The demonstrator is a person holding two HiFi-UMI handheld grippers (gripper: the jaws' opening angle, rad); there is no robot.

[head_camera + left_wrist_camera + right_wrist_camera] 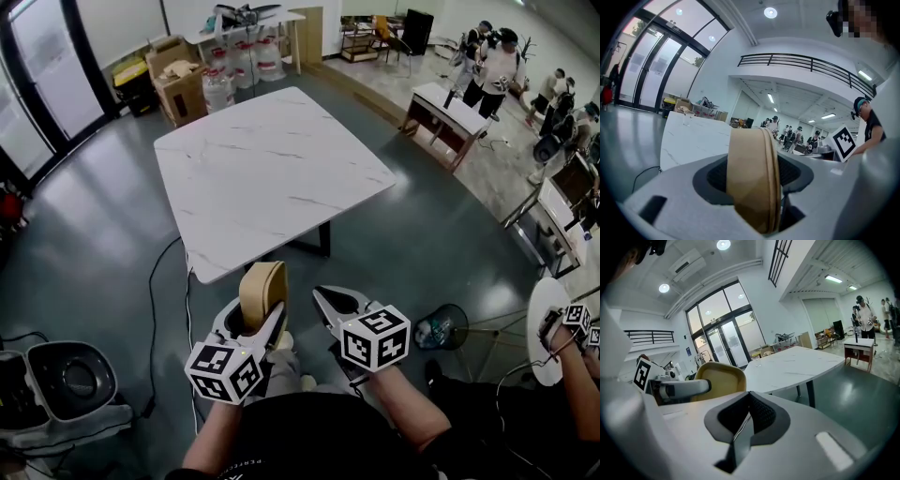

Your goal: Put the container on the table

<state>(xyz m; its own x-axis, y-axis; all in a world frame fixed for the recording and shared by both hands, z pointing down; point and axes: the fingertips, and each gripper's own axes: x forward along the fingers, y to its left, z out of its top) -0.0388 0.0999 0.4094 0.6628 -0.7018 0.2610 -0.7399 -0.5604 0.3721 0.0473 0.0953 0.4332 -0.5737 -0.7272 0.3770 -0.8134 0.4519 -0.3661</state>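
A tan, rounded container (263, 291) stands on edge between the jaws of my left gripper (265, 317), which is shut on it. In the left gripper view the container (752, 178) fills the gap between the jaws. My right gripper (325, 302) hangs beside it, shut and empty; its view shows the pads (761, 416) pressed together and the container (719, 378) off to the left. The white marble-top table (262, 169) lies ahead of both grippers, its near edge a little beyond the container.
A small clear glass (756, 361) stands on the table. Cardboard boxes (178, 70) and water bottles (220, 89) sit behind it. A grey machine (70, 380) is on the floor at lower left, a cable (155, 309) beside it, a fan (441, 328) at right. People (497, 66) stand far right.
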